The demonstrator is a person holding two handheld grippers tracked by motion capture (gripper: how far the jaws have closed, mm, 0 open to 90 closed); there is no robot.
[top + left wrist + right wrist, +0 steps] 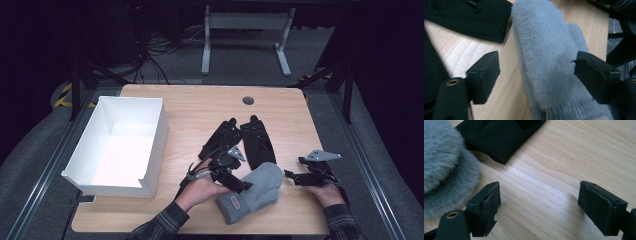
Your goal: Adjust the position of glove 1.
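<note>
Left gripper view showed my left hand-held gripper (535, 75) open astride the grey mitten (549, 62), pads off it. My right hand-held gripper (539, 205) stood open beside that mitten; I judged closing mid-cuff best.

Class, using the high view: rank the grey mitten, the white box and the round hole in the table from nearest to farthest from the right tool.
1. Grey mitten, just left of the right tool.
2. Round hole, near the table's far edge.
3. White box, across the table at its left side.

High view overhead, gripper views close, sharing grey mitten (549, 62)
</note>
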